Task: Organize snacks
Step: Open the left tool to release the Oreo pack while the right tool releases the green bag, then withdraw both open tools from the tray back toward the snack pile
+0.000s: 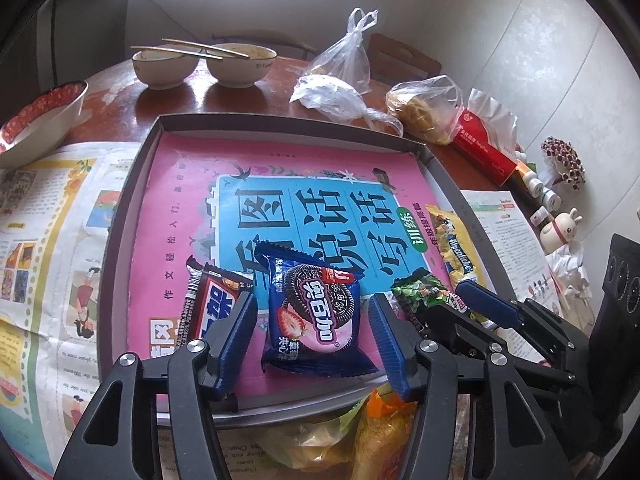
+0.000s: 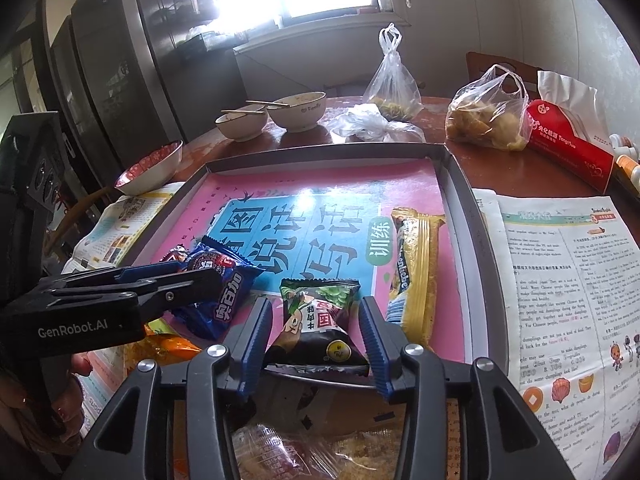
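Observation:
A shallow grey tray (image 1: 280,122) lined with a pink and blue book cover holds the snacks. A blue Oreo pack (image 1: 316,312) lies flat on it between the fingers of my left gripper (image 1: 311,304), which is open with a gap on both sides. A dark chocolate bar (image 1: 212,300) lies just left of that gripper. My right gripper (image 2: 315,303) is open around a green and black snack pack (image 2: 316,320) that rests at the tray's near edge, pads not pressing. A long yellow pack (image 2: 416,272) lies along the tray's right side.
Newspapers (image 2: 560,280) cover the wooden table on both sides of the tray. Behind it stand two bowls with chopsticks (image 1: 200,64), a red-rimmed bowl (image 1: 40,116), plastic bags of food (image 2: 484,120) and a red tissue box (image 2: 568,144). More wrapped snacks (image 1: 360,432) lie in front of the tray.

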A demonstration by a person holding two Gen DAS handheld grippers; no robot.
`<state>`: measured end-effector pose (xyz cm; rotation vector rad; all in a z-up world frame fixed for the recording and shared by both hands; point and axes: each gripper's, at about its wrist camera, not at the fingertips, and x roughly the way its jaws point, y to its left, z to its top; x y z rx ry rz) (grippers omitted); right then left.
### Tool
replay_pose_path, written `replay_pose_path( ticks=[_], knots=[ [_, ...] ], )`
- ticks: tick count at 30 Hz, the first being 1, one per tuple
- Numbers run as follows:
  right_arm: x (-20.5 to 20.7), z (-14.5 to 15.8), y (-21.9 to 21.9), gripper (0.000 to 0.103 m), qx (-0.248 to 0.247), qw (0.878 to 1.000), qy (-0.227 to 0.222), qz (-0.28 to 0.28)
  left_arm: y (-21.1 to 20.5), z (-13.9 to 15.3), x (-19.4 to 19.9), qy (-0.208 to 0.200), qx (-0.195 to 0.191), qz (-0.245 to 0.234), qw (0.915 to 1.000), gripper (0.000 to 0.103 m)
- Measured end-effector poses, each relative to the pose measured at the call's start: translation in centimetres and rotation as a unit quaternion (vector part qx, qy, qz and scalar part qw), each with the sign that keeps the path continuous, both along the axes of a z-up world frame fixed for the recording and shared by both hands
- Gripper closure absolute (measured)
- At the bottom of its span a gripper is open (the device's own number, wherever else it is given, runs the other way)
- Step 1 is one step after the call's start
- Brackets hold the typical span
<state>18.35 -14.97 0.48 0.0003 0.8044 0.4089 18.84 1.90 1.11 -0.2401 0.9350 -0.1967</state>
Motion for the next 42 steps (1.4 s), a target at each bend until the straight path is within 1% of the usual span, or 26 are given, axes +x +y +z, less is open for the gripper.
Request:
replay_pose_path(
  ticks=[3, 8, 14, 19, 23, 28, 30, 34, 37, 42],
  knots=[
    [-0.2, 0.1, 0.0, 0.051, -0.002, 1.0, -0.004, 0.0, 0.1, 0.3, -0.2, -0.006, 0.006, 0.001, 1.0, 0.04],
    [-0.2, 0.3, -0.1, 0.05, -0.001, 1.0, -0.007, 0.0, 0.3, 0.6, -0.6, -0.008, 0.008, 0.002, 0.9999, 0.038],
    [-0.3, 0.7, -0.4, 0.045, 0.001, 1.0, -0.013, -0.004, 0.6, 0.9, -1.2, -0.013, 0.005, 0.005, 0.9999, 0.036],
    [-0.5, 1.1, -0.7, 0.043, 0.005, 1.0, -0.018, -0.006, 1.1, 1.3, -1.9, -0.017, -0.005, 0.012, 0.9998, 0.031],
    [-0.9, 1.6, -0.7, 0.042, 0.008, 1.0, -0.027, -0.002, 1.3, 1.7, -2.4, -0.022, -0.007, 0.016, 0.9996, 0.029],
    [-1.3, 2.1, -0.7, 0.037, 0.008, 0.999, -0.034, 0.002, 1.7, 2.3, -3.0, -0.028, -0.012, 0.027, 0.9992, 0.026],
    [-1.4, 2.3, -0.7, 0.036, 0.008, 0.999, -0.037, 0.002, 1.7, 2.6, -3.3, -0.031, -0.012, 0.029, 0.999, 0.026],
    [-1.8, 2.8, -0.7, 0.03, 0.008, 0.999, -0.046, 0.006, 1.5, 3.1, -3.8, -0.039, -0.006, 0.027, 0.9988, 0.025],
    [-2.0, 3.2, -0.7, 0.028, 0.008, 0.999, -0.052, 0.007, 1.1, 3.6, -4.3, -0.046, 0.0, 0.021, 0.9987, 0.025],
    [-2.4, 3.8, -1.1, 0.025, 0.011, 0.998, -0.06, 0.004, 1.0, 4.2, -5.0, -0.051, -0.001, 0.02, 0.9985, 0.025]
  ],
)
